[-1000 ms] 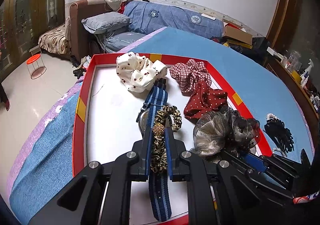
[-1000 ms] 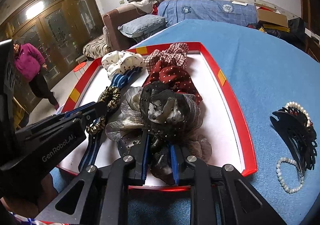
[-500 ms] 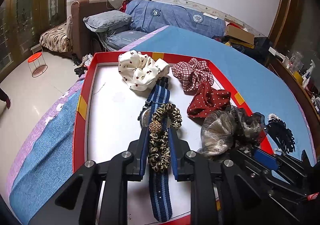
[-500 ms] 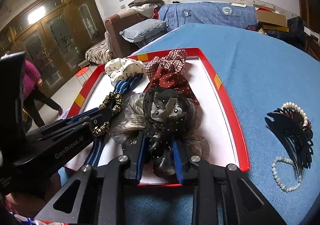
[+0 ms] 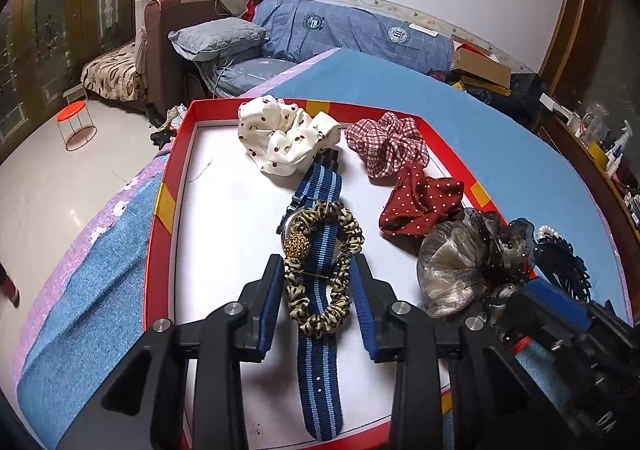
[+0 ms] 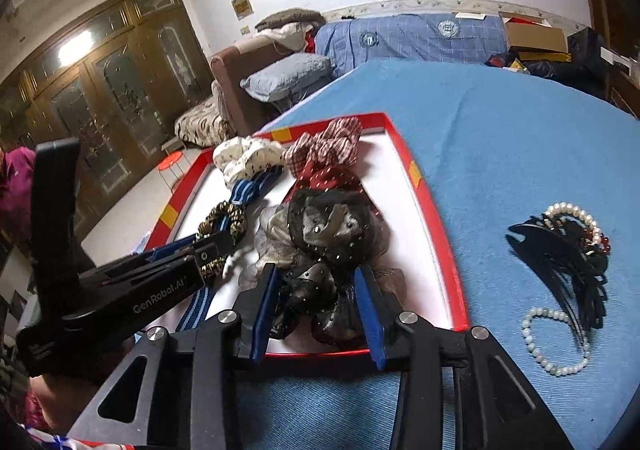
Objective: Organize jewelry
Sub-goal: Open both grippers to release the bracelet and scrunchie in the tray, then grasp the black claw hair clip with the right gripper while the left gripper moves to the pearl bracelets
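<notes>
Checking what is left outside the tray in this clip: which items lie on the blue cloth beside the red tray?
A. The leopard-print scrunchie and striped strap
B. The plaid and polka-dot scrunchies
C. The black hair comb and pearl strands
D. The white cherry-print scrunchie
C: the black hair comb and pearl strands lie on the blue cloth, outside the red tray; the scrunchies and strap are inside it.

One red tray (image 5: pixel 162 206) holds five scrunchies (image 5: pixel 288 140) and one striped watch strap (image 5: pixel 318 362). Outside it lie one black hair comb (image 6: pixel 560 262) and two pearl bracelets (image 6: pixel 556 342).
</notes>
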The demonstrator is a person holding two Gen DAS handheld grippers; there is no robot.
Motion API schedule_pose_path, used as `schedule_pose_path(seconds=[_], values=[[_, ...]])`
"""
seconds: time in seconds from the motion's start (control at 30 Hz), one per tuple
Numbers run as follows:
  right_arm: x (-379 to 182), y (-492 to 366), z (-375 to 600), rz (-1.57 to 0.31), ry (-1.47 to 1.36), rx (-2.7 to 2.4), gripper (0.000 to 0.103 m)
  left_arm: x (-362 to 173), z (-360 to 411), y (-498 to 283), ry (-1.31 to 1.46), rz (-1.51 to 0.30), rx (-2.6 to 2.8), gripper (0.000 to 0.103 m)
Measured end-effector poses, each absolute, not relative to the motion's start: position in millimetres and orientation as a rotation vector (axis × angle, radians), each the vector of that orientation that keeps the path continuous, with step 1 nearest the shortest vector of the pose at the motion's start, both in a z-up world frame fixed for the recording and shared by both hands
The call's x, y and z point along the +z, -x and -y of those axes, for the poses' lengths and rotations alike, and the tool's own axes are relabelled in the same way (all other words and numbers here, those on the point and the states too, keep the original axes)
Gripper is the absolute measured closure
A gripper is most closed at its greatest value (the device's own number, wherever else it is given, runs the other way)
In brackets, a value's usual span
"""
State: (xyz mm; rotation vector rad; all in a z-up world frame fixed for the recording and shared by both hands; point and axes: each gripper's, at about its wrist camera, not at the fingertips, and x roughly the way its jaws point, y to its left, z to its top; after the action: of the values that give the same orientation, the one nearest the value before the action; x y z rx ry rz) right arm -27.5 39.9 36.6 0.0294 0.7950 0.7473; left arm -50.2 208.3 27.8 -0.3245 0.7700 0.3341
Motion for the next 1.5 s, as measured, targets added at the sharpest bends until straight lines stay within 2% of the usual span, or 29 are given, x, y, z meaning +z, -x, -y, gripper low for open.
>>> schedule_pose_path(seconds=[0.07,0.13,0.47,0.83,1.07,1.23,1.5], values=[[40,27,-32,-0.778,-0.053,0.747,0.060,28,-209,51,0.325,-0.768,0.336,0.061],[43,27,-24,-0.764,-0.074,0.738,0.059,29,-209,52,0.326,-0.767,0.339,0.058],[49,15,18,-0.738,-0.166,0.683,0.056,31,-202,55,0.309,-0.773,0.336,0.054],[53,3,61,-0.712,-0.242,0.619,0.053,43,-198,60,0.310,-0.753,0.331,0.052],[55,-9,121,-0.691,-0.319,0.515,0.052,57,-189,66,0.294,-0.724,0.305,0.052],[47,-20,171,-0.722,-0.435,0.453,0.051,67,-170,65,0.268,-0.714,0.256,0.052],[37,-29,191,-0.784,-0.544,0.473,0.051,73,-131,58,0.208,-0.729,0.171,0.052]])
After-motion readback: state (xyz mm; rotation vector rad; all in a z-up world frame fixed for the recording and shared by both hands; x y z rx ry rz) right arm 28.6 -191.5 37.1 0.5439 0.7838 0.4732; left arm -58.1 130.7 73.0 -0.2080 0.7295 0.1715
